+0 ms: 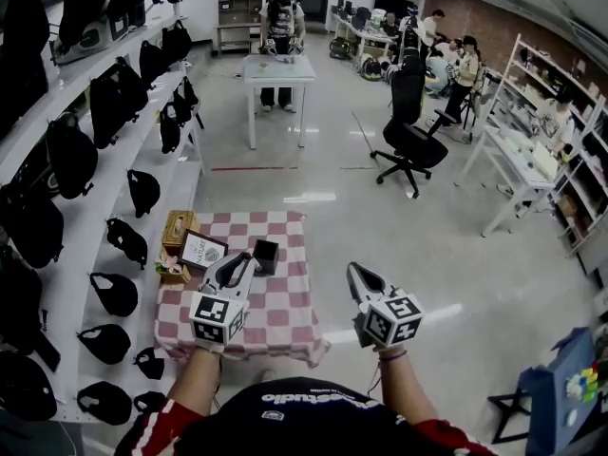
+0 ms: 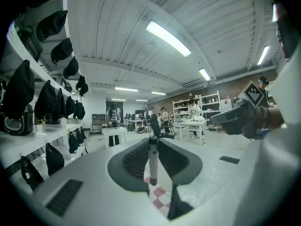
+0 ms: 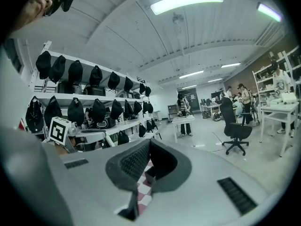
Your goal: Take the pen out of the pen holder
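The pen (image 2: 153,160) is already clear of the pen holder (image 1: 266,256). The left gripper (image 1: 245,266) has its fingers clamped on it, upright, its lower tip free above the checked surface (image 1: 285,316). I'd say only setting it down remains. The right gripper (image 1: 361,275) hovers off the surface's right edge, fingers together and empty. A framed card (image 1: 201,250) and a wicker box (image 1: 177,228) sit left of the holder, and neither is in the way.

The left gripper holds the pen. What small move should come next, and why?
Probably move the pen sideways and lower it onto the checkered cloth: the left gripper holds it upright, its lower end free above the cloth, out of the black pen holder.
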The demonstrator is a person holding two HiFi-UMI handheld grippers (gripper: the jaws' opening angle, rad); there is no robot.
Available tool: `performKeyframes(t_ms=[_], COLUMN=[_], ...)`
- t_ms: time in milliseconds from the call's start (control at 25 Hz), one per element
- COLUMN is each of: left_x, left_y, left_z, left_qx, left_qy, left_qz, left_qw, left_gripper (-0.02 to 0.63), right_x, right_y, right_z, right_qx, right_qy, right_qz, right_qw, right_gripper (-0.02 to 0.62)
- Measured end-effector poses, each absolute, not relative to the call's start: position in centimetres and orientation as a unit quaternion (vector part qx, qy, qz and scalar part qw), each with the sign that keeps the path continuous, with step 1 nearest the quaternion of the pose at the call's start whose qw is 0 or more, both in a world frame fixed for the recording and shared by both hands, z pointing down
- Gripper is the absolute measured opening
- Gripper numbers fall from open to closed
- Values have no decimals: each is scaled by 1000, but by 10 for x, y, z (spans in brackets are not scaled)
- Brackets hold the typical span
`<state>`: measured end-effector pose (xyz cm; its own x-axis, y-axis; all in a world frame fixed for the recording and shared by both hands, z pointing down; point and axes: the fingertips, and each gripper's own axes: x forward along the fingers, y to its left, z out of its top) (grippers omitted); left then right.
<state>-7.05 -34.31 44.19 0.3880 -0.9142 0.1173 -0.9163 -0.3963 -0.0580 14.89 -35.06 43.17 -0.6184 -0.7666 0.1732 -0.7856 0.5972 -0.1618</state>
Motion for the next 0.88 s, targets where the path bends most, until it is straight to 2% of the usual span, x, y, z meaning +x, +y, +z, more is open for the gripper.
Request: performKeyframes(t_ms=[480, 880], left_x=[-105, -102], left_y=[-335, -333], left_z=[433, 430], left_qx=[813, 816], left_qy=[-579, -577], left_qz=[54, 47], left_qw=[3, 9], left_gripper=[71, 71], right_x=[137, 137], right_y=[-352, -353], right_z=[435, 438], right_qx=[428, 429], right_qy=[-897, -896], right_qz=[89, 99], right_qw=[57, 62], right_gripper=[-2, -2])
